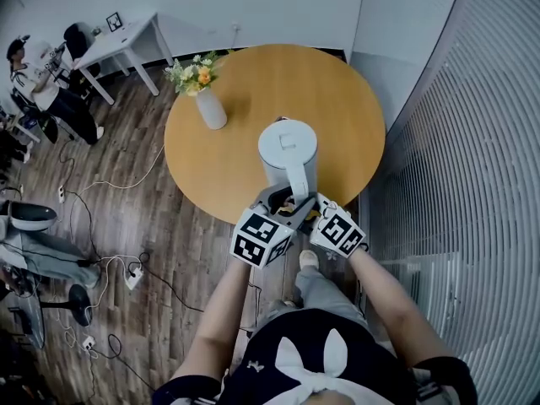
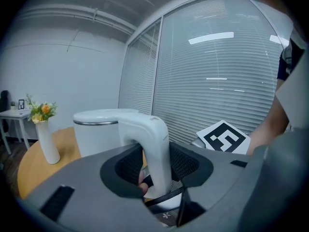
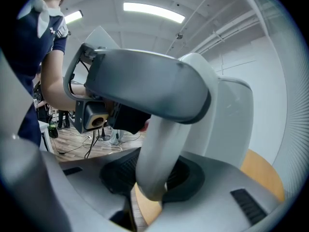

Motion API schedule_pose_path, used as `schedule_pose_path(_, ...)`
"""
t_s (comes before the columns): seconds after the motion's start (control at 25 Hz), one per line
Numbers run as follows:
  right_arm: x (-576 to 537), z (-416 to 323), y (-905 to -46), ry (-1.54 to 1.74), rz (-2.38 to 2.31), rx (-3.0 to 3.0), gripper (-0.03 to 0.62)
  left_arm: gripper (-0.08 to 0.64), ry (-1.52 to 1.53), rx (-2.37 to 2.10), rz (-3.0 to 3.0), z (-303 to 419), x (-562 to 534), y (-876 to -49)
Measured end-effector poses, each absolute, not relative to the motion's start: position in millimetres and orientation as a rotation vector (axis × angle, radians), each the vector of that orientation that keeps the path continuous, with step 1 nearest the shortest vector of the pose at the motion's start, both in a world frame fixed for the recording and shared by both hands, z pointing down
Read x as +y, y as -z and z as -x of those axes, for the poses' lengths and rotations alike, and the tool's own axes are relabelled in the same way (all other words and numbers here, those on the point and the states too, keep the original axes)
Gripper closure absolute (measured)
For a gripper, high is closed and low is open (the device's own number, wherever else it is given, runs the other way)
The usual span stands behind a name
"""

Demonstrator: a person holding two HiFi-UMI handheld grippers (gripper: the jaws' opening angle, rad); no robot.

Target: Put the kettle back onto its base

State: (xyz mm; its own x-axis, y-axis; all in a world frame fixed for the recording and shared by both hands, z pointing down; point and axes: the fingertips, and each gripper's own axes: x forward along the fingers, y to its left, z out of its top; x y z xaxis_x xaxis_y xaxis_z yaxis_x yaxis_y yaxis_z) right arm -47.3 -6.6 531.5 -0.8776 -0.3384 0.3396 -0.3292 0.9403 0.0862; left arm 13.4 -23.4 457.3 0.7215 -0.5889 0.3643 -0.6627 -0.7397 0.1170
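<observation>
The white plastic electric kettle [image 1: 287, 146] is at the near part of the round wooden surface [image 1: 337, 91], with its curved white handle [image 1: 301, 180] turned toward the person. The left tool [image 2: 157, 170] and the right tool [image 3: 152, 175] both clamp that handle from opposite sides. A white vase of flowers [image 1: 208, 106] stands apart on the kettle's left.

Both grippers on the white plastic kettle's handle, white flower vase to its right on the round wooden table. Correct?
No: head view shows the white flower vase left of the white plastic kettle on the round wooden table. The left gripper and right gripper are both closed on the handle.
</observation>
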Motion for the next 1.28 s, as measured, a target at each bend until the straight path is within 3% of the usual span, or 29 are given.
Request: schedule_pose_path(1.28,-158,77,-498,0.176,-0.324,-2.801,0.465,0.373,-0.403,-1.233,-2.667,18,-177,-423)
